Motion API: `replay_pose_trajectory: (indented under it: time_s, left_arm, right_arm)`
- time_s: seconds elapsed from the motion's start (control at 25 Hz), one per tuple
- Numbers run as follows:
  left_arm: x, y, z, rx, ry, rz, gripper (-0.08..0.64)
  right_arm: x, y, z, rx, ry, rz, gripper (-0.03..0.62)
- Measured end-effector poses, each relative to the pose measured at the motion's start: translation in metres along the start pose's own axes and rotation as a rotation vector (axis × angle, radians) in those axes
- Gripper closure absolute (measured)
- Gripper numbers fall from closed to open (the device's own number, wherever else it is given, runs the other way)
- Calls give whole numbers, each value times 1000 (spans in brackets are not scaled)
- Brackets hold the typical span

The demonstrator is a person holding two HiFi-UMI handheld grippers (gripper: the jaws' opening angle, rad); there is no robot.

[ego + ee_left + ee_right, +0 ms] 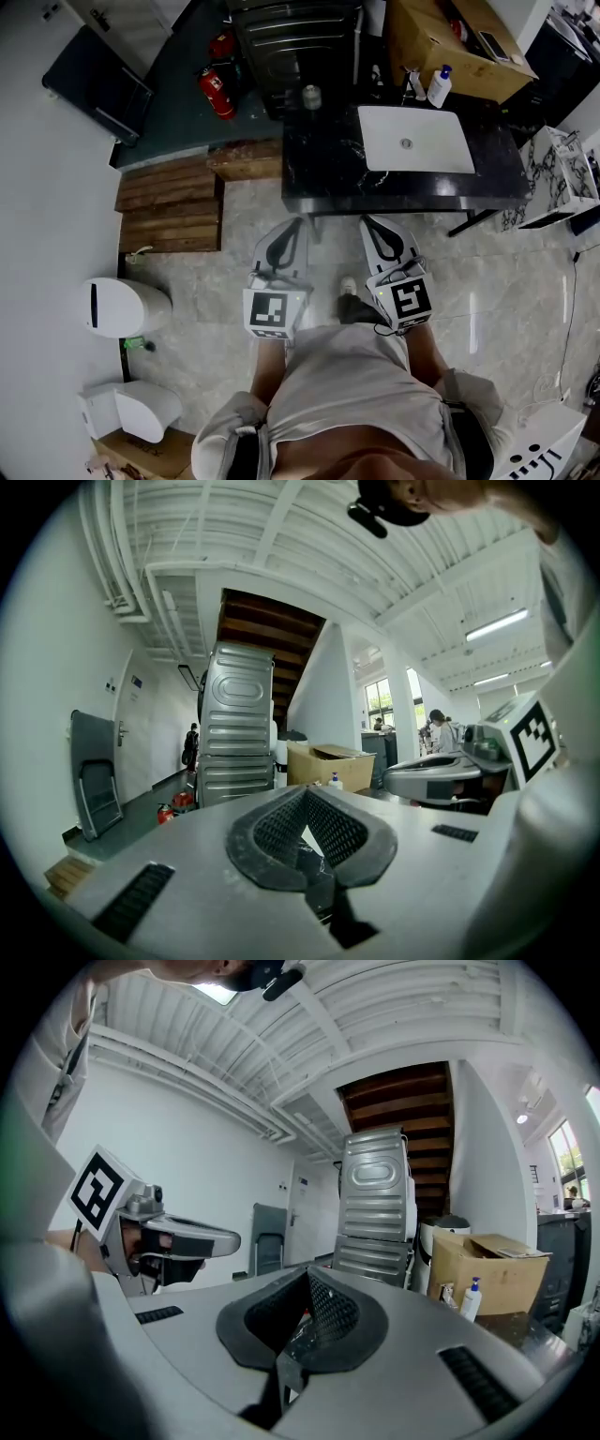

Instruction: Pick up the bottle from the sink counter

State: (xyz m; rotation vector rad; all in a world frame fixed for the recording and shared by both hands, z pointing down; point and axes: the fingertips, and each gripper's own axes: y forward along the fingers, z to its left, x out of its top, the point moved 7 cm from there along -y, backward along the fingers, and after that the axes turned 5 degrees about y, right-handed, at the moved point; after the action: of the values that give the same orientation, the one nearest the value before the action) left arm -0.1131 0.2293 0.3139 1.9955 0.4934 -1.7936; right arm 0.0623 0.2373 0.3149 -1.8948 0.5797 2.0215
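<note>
The left tongs [298, 223] and right tongs [367, 221] are clenched empty, held level side by side facing the desk [319, 173], likely for the approach. The bottle [439, 86] stands upright behind the sink [441, 155], well apart from them.

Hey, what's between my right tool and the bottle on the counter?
In the head view, the white sink set in the black counter lies between the right tool and the bottle.
</note>
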Motion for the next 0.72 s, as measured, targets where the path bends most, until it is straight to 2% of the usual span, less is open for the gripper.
replay_pose_trajectory:
  time_s: [0.72]
  left_arm:
    - [5, 75, 14, 55, -4, 23, 558]
  right_arm:
    - [6, 58, -60, 56, 5, -9, 601]
